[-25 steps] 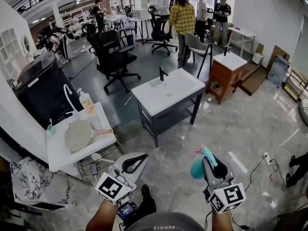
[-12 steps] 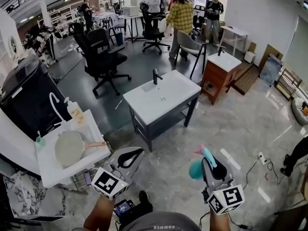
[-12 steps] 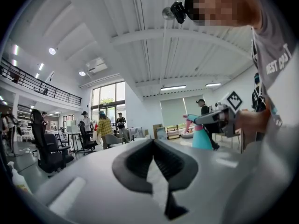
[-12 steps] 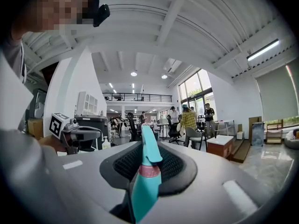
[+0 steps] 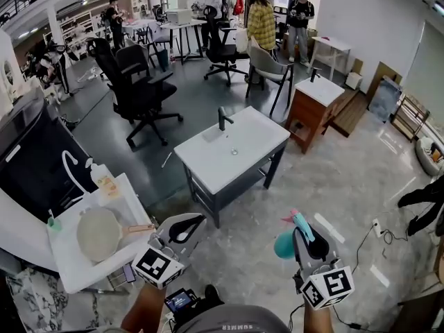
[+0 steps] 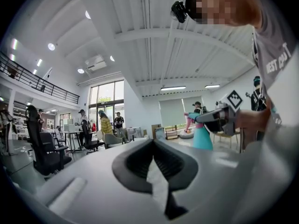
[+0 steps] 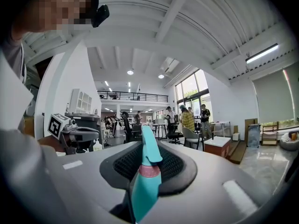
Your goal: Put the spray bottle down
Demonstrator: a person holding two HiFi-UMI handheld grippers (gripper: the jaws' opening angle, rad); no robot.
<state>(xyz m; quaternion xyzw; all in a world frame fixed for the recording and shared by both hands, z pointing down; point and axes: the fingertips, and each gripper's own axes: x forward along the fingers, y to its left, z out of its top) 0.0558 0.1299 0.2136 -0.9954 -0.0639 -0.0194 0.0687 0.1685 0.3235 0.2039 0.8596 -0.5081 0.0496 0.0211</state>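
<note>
A wide hall with a glossy stone floor (image 5: 347, 179) fills the head view. In the middle of it stands a white sink unit (image 5: 236, 151) on a dark frame, with a black tap (image 5: 223, 118) at its far edge. A white table (image 5: 128, 201) stands at the left and a black office chair (image 5: 139, 89) beyond it. A smaller wooden cabinet (image 5: 312, 113) with a white top sits to the right of the sink unit, and several people stand at the far end, one in a yellow checked shirt (image 5: 261, 23).

The two grippers are held low in front of the person, above the floor and well apart from the table and the sink unit. The right gripper (image 5: 304, 236) has its jaws clenched on the spray bottle (image 5: 284, 244), a teal bottle with a pink collar, whose trigger head sticks out past the jaws, away from the person. The left gripper (image 5: 182, 229) has its jaws slightly apart with nothing between them.

On the table lie a round pan (image 5: 97, 233) with a wooden handle and, near the far end, a soap bottle (image 5: 104, 180)
</note>
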